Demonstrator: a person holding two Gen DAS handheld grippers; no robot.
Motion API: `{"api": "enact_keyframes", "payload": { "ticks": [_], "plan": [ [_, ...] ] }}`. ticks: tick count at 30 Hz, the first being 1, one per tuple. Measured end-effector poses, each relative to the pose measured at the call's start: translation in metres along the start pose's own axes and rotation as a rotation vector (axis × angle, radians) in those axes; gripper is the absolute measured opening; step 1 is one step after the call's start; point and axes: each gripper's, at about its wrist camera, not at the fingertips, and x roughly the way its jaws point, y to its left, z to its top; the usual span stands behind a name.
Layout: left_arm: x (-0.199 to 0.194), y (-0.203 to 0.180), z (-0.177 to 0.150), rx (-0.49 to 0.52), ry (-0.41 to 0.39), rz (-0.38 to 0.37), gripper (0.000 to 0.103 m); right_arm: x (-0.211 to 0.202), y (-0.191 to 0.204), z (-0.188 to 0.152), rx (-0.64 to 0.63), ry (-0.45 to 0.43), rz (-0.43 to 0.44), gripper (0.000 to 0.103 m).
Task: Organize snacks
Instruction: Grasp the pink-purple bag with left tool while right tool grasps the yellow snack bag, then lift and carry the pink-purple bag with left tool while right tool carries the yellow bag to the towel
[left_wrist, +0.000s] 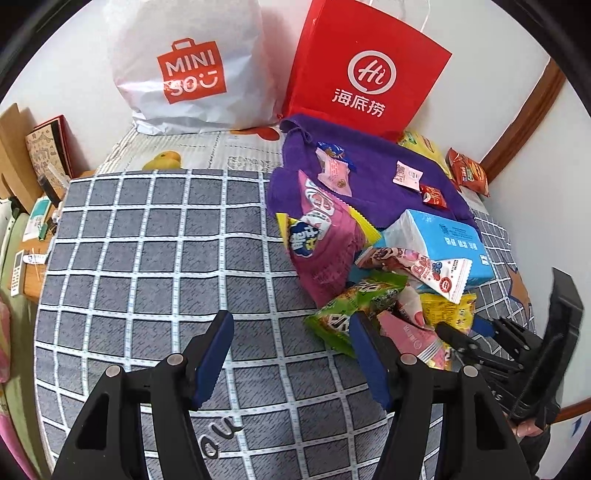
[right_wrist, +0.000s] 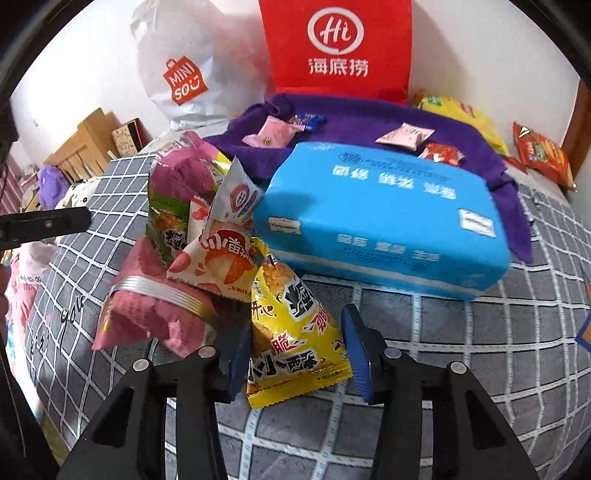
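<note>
Yellow snack packet (right_wrist: 295, 332): lies on the grid-patterned bed cover (right_wrist: 461, 350), at the near edge of the snack heap, in front of the blue tissue pack (right_wrist: 384, 218).
Right tool (right_wrist: 295, 354): jaws straddle the yellow packet; left pad seems to touch the film, right pad apart, so probably not yet pinching.
Left tool (left_wrist: 291, 358): spread over bare cover, holds nothing, beside the green packet (left_wrist: 347, 310).
Handling: light, puffy, crinkly, slick film; contents likely brittle.
Hold: across the packet's middle or on the crimped seam, gently.
</note>
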Motion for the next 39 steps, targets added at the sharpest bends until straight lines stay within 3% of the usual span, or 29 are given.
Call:
{"api": "enact_keyframes", "payload": {
  "ticks": [10, 21, 29, 33, 39],
  "plan": [
    [0.024, -0.022, 0.027, 0.041, -0.01, 0.035, 0.063, -0.031, -0.063, -0.012, 0.093, -0.065, -0.116, 0.042],
    [0.068, -0.047, 0.055, 0.173, -0.011, 0.165, 0.064, -0.013, -0.086, -0.025, 0.141, -0.059, -0.108, 0.043],
    [0.088, -0.047, 0.063, 0.177, 0.009, 0.111, 0.068, -0.009, -0.089, -0.028, 0.14, -0.061, -0.1, 0.046],
    [0.092, -0.043, 0.061, 0.166, 0.01, 0.049, 0.059, -0.009, -0.088, -0.027, 0.136, -0.057, -0.098, 0.045],
    [0.086, -0.036, 0.062, 0.135, -0.001, -0.001, 0.055, -0.011, -0.084, -0.024, 0.13, -0.042, -0.111, 0.042]
  ]
}}
